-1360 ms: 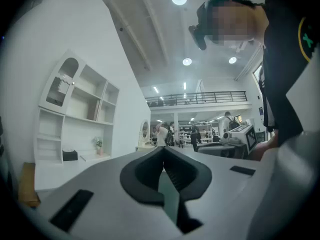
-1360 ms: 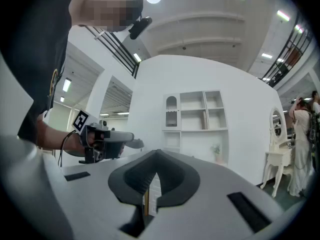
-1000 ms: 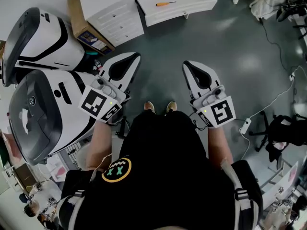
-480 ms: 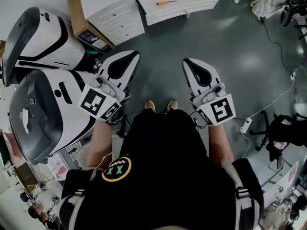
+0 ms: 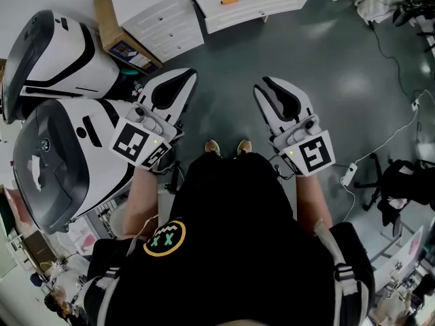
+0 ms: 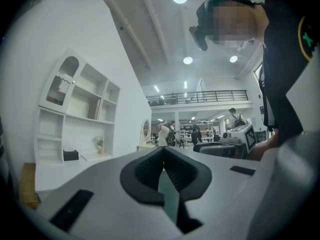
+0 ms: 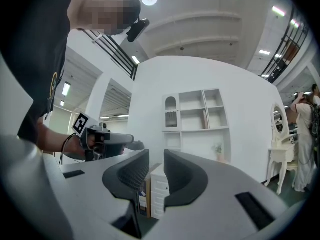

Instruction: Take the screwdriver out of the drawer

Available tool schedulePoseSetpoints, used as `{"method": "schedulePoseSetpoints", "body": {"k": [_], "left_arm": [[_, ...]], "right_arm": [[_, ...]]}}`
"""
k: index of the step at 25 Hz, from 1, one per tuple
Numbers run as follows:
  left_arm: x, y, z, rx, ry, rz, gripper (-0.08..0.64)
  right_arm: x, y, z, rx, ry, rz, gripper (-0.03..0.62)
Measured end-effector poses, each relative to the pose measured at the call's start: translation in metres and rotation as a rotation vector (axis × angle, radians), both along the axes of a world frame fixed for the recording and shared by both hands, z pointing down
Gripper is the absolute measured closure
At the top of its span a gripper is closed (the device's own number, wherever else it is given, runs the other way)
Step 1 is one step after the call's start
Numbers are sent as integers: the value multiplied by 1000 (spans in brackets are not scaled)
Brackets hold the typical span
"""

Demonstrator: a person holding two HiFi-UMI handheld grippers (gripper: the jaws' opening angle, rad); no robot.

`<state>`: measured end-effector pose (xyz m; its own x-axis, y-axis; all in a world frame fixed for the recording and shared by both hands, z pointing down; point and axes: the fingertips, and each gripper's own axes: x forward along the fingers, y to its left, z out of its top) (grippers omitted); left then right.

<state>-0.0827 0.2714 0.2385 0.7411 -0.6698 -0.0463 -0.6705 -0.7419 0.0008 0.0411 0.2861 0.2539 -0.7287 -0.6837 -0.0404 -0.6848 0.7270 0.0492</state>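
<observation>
Far left, two white-and-black machine housings point(image 5: 61, 114) stand idle, with a cardboard box point(image 5: 109, 19) beyond them. Next, the left gripper point(image 5: 183, 77) is held level above the floor point(image 5: 306, 53), its fingers point(image 6: 142, 176) clenched tip to tip with nothing in them. Far centre, a white chest point(image 5: 170, 22) has its drawer point(image 5: 272, 9) pulled out, and the orange-handled screwdriver point(image 5: 234, 1) lies flat inside, well apart from both grippers. Right of centre, the right gripper point(image 5: 266, 85) is level. Its fingers point(image 7: 187, 176) have just been opening to a narrow gap, released, with nothing between them. Far right, a cable point(image 5: 394, 138) trails over the floor. Hazards, as judged: the gap looks too narrow to pass over the handle, so fingers closing from there could knock it aside. The slim round tool may roll off against the drawer wall. The cable could catch a foot on the approach.
</observation>
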Motion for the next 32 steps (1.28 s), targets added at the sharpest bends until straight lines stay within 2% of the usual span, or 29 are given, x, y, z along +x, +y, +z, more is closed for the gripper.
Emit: {"method": "schedulePoseSetpoints", "body": {"k": [6,12,16,19,22,28,32], "left_arm": [[0,-1,1,-3,-1,3,541],[1,-2,1,-4,-3,2,541],[1,-2,3,-5,-5,2,541],[1,-3,4,-6,-5,0,541],[2,-4,4,-6,-5,-2,541],[1,-6,6,-13,-7,-2,541],[2,-7,6,-16,-8,-2,541]], "right_arm": [[-3,0,1,-6,1,-19,371],[0,-2,1,-9,5,-20,300],[0,-3,5,-18,14,-32,217],[-2,-4,9,-27,27,-45,177],[0,-6,12,-27,38,-37,143],[4,-11,14,-25,48,-10,34],[8,-15,13,-23,54,0,11]]}}
